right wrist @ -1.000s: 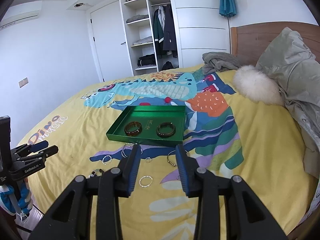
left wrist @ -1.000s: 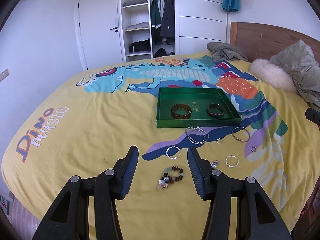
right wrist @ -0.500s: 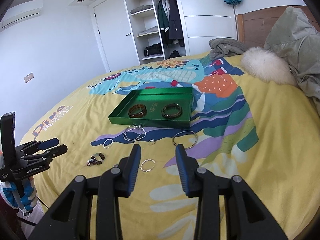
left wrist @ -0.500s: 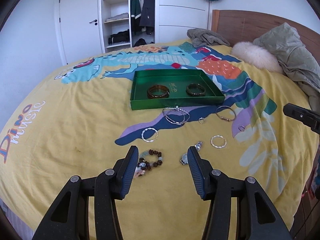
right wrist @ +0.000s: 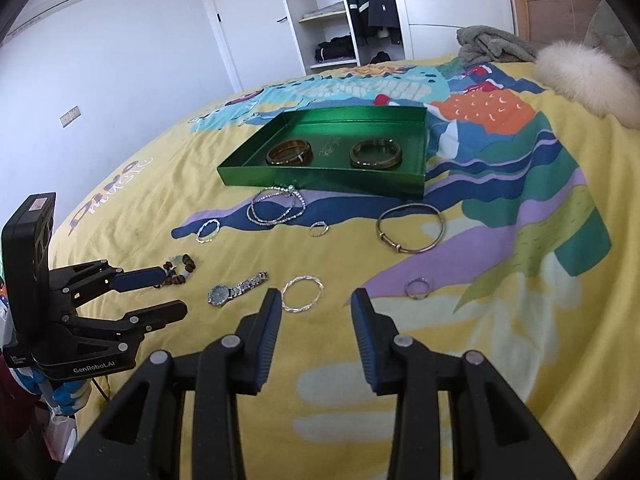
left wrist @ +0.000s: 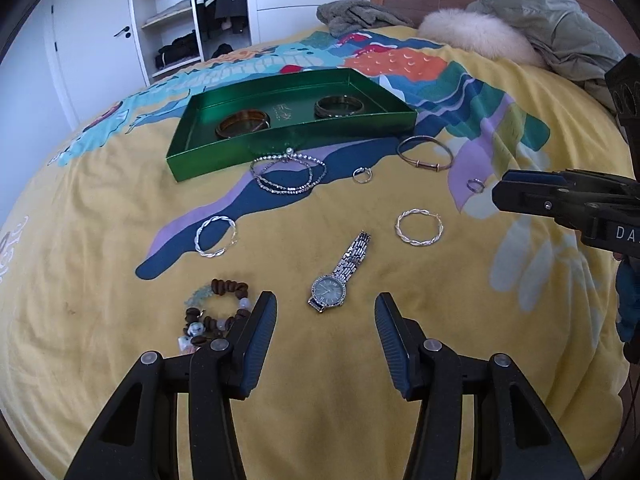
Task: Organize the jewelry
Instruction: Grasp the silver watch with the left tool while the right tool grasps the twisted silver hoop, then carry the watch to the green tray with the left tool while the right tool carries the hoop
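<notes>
A green tray (left wrist: 288, 140) (right wrist: 320, 178) on the yellow bedspread holds two dark bangles (left wrist: 242, 122) (left wrist: 339, 106). In front of it lie a sparkly chain (left wrist: 288, 174), a thin gold bangle (left wrist: 425, 152), two small rings (left wrist: 362, 175) (left wrist: 475, 185), two twisted silver hoops (left wrist: 216, 236) (left wrist: 419, 227), a silver watch (left wrist: 340, 276) and a bead bracelet (left wrist: 216, 312). My left gripper (left wrist: 325, 312) is open, low over the bed just short of the watch. My right gripper (right wrist: 316, 306) is open, with a twisted hoop (right wrist: 302, 294) by its left finger.
A grey jacket (left wrist: 560, 28), a white fluffy cushion (left wrist: 476, 36) and a grey garment (left wrist: 360, 16) lie near the wooden headboard. An open wardrobe and a door stand behind the bed. The right gripper shows at the right edge of the left wrist view (left wrist: 560, 200).
Both grippers have moved forward and down toward the jewelry. The watch now lies just ahead of the left gripper's open fingers, and the tray looks closer in both views.
</notes>
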Tool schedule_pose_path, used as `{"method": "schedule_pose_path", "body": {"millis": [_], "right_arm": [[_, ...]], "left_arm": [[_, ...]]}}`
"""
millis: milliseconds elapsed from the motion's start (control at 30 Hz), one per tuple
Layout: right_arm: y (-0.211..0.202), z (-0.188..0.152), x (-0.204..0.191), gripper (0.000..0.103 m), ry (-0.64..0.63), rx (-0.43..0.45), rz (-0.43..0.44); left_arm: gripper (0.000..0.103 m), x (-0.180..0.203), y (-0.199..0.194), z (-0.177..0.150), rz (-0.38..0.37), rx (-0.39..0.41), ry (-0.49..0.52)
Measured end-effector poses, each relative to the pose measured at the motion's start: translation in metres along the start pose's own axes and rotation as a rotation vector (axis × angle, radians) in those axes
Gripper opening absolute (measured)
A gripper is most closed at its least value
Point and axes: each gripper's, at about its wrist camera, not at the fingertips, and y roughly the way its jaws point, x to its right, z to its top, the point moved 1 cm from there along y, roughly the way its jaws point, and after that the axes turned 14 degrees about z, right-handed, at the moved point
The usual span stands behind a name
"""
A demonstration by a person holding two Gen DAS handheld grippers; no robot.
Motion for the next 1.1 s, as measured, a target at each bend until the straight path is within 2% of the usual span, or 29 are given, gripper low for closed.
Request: {"method": "schedule_pose_path", "body": {"millis": [233, 467, 533, 667, 800, 833, 933, 1100], "right_arm": [[0.032, 0.002, 0.018, 0.034, 0.020, -0.051, 0.030], [0.061, 0.007, 0.022, 0.034, -0.004, -0.108, 0.044], [0.069, 0.006, 0.022, 0.033, -0.013, -0.131, 0.041], [0.083, 0.004, 0.023, 0.026, -0.018, -0.169, 0.023], [0.089, 0.002, 0.025, 0.011, -0.024, -0.194, 0.021], [0.091, 0.000, 0.023, 0.010, -0.032, -0.205, 0.023], [0.095, -0.001, 0.020, 0.008, -0.052, -0.221, 0.012], [0.090, -0.001, 0.021, 0.006, -0.034, -0.184, 0.003]], "left_arm": [[0.051, 0.007, 0.035, 0.004, 0.009, -0.049, 0.023], [0.050, 0.013, 0.050, 0.005, -0.007, -0.060, 0.047], [0.047, 0.014, 0.053, 0.004, -0.014, -0.058, 0.054], [0.042, 0.016, 0.055, 0.003, -0.029, -0.052, 0.064], [0.029, 0.019, 0.056, 0.003, -0.054, -0.051, 0.067], [0.024, 0.020, 0.056, 0.003, -0.058, -0.051, 0.068], [0.024, 0.020, 0.056, 0.003, -0.060, -0.049, 0.067], [0.023, 0.021, 0.051, 0.003, -0.045, -0.040, 0.060]]}}
